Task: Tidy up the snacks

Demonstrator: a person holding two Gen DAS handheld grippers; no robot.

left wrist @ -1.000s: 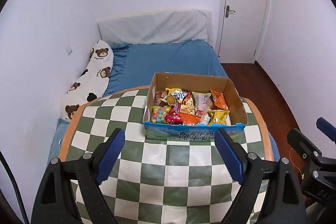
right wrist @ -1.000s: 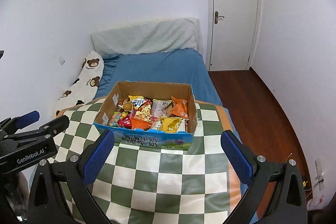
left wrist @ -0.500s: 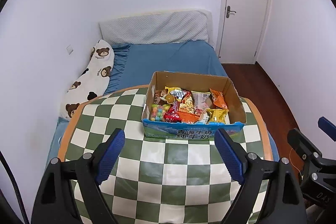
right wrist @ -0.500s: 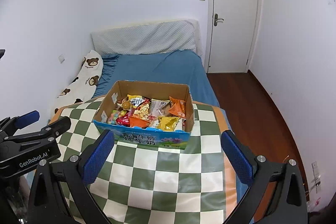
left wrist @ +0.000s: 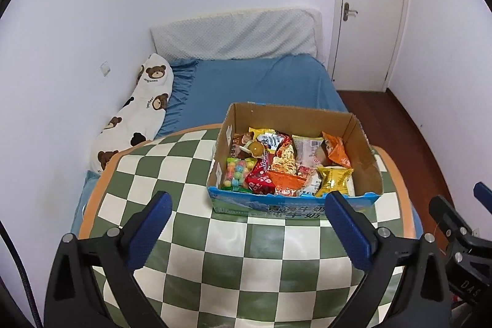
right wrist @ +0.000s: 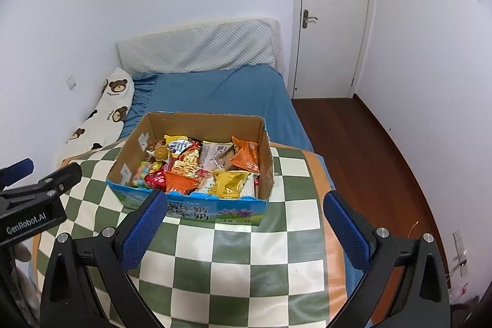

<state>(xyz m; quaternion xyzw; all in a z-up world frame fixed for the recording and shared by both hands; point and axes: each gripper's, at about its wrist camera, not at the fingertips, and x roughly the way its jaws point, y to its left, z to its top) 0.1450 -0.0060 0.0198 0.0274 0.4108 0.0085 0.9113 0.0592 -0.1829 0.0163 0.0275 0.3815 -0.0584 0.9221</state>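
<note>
An open cardboard box [left wrist: 292,111] with a blue printed front stands on the green and white checked table [left wrist: 172,168]. It holds several snack packets, among them a yellow one [left wrist: 333,179], an orange one [left wrist: 336,149], a red one [left wrist: 259,179] and a bag of coloured candy balls [left wrist: 238,172]. My left gripper [left wrist: 248,202] hovers just short of the box front, its jaws opening with nothing between them. In the right wrist view the same box [right wrist: 200,120] lies ahead, and my right gripper [right wrist: 246,200] is open and empty before its front wall.
Behind the table is a bed with a blue sheet [left wrist: 255,88], a bear-print pillow [left wrist: 138,119] and a white padded headboard [left wrist: 236,36]. A white door [left wrist: 369,14] and dark wooden floor [right wrist: 369,143] are on the right. The table's orange rim [right wrist: 319,174] curves close to the box.
Both grippers have come forward and lower toward the box, which now looks nearer. The left gripper's jaws stand a little wider than before.
</note>
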